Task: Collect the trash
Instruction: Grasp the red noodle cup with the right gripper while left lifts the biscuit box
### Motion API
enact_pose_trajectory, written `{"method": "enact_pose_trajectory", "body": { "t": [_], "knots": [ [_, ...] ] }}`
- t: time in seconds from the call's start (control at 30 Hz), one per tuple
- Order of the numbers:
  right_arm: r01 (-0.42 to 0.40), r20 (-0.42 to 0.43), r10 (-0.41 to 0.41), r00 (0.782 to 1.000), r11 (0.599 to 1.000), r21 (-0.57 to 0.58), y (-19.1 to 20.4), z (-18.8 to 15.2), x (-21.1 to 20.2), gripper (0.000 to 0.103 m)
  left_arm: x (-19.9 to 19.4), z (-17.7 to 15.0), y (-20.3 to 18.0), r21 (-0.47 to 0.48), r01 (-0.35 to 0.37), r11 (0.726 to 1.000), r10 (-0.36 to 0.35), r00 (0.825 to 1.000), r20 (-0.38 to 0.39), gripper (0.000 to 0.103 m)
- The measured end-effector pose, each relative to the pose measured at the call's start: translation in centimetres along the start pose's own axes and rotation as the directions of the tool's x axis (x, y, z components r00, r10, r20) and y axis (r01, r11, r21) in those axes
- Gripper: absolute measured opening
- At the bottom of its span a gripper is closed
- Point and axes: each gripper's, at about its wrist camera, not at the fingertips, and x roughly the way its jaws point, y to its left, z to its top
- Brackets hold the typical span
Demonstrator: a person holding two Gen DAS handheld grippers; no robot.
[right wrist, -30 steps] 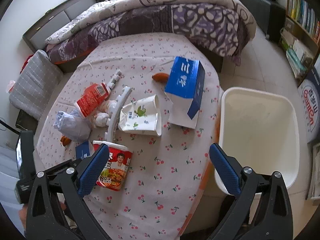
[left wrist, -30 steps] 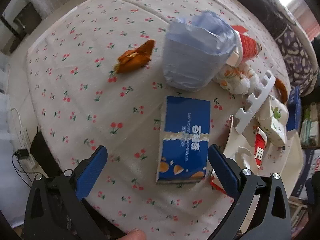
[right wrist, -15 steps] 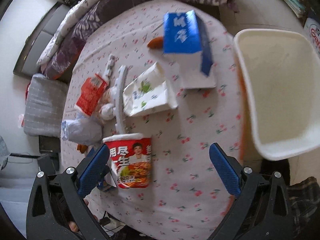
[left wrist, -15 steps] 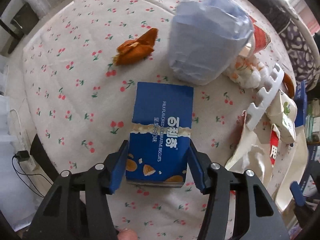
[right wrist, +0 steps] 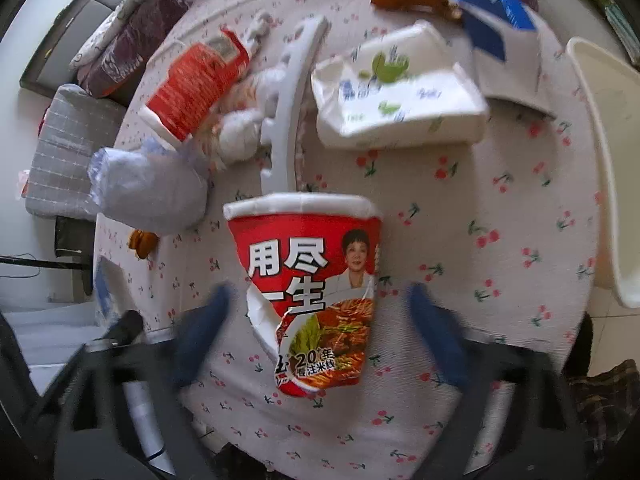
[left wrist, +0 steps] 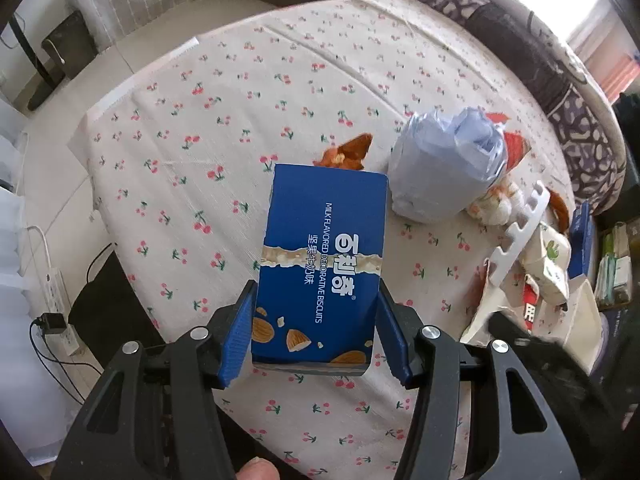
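My left gripper point(left wrist: 318, 336) is shut on a blue biscuit box point(left wrist: 320, 256) and holds it lifted off the cherry-print table point(left wrist: 224, 128). My right gripper point(right wrist: 320, 332) is open, its blurred blue fingers point(right wrist: 202, 332) on either side of a red instant-noodle cup point(right wrist: 312, 280) lying on its side. A blue crumpled plastic bag point(left wrist: 444, 168) lies behind the box, with orange peel point(left wrist: 346, 152) beside it. The bag also shows in the right wrist view point(right wrist: 148, 192).
A white bin point(right wrist: 600, 160) stands at the table's right edge. A white tissue pack point(right wrist: 396, 96), a red carton point(right wrist: 196, 80), a white plastic strip point(right wrist: 288, 104), a blue box point(right wrist: 488, 4) and crumpled tissues point(right wrist: 240, 132) lie on the table. A bed stands behind.
My left gripper closed on the blue biscuit box and lifted it from the table. My right gripper moved down toward the noodle cup and now straddles it, still moving.
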Motion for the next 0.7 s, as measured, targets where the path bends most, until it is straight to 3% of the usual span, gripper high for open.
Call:
{"method": "enact_pose_trajectory", "body": {
  "t": [0.1,0.3,0.57,0.7],
  "knots": [
    [-0.02,0.012,0.02,1.0,1.0,-0.009,0.0,0.3,-0.2,0.05,-1.1,-0.2,0.8,0.001,-0.012,1.0,0.012,0.999,0.03,0.056],
    [-0.065,0.119,0.073,0.99,0.996,-0.068,0.6,0.9,-3.8,0.05,-3.7,-1.4,1.7,0.008,-0.055,0.998,0.054,0.995,0.081,0.056],
    [-0.09,0.238,0.119,0.964,0.987,-0.13,0.0,1.2,-7.3,0.05,-7.0,-1.5,-0.7,0.063,-0.085,0.994,0.071,0.977,0.2,0.056],
    [-0.053,0.321,0.103,0.941,0.986,-0.16,-0.1,0.7,-9.3,0.051,-8.0,-1.6,-2.1,0.086,-0.088,0.992,0.066,0.97,0.233,0.056]
  ]
}}
